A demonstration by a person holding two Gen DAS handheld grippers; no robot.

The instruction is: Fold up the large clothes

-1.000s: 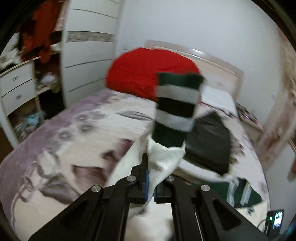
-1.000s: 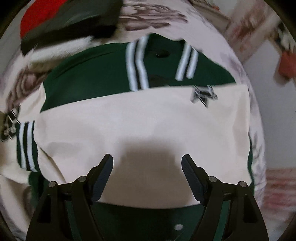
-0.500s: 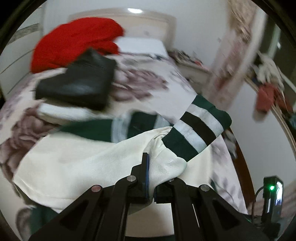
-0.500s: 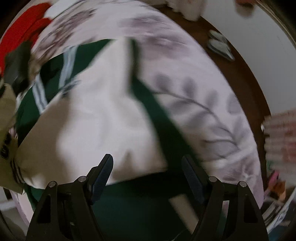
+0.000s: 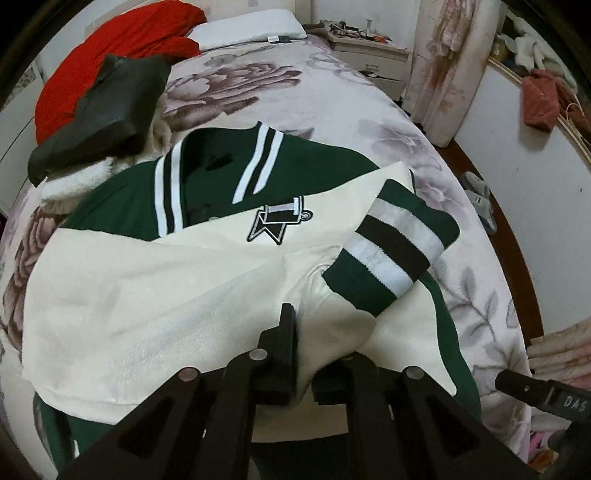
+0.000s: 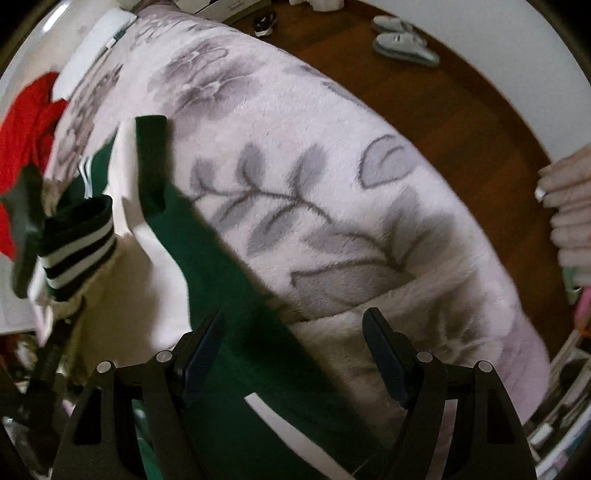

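Note:
A green varsity jacket with cream sleeves lies on the flowered bed. My left gripper is shut on the cream sleeve just behind its striped green cuff, holding it over the jacket's front. The other cream sleeve lies folded across the chest. In the right wrist view my right gripper is open and empty, low over the jacket's green side edge where it meets the blanket. The held cuff shows at the left there.
A folded black garment and a red bundle lie toward the bed's head, by a white pillow. The flowered blanket runs to the bed's edge, with wooden floor and grey slippers beyond. A nightstand stands behind.
My left gripper has swung the sleeve down and across the jacket, the cuff now lying over the front. My right gripper has moved right from over the folded sleeve to the jacket's side edge.

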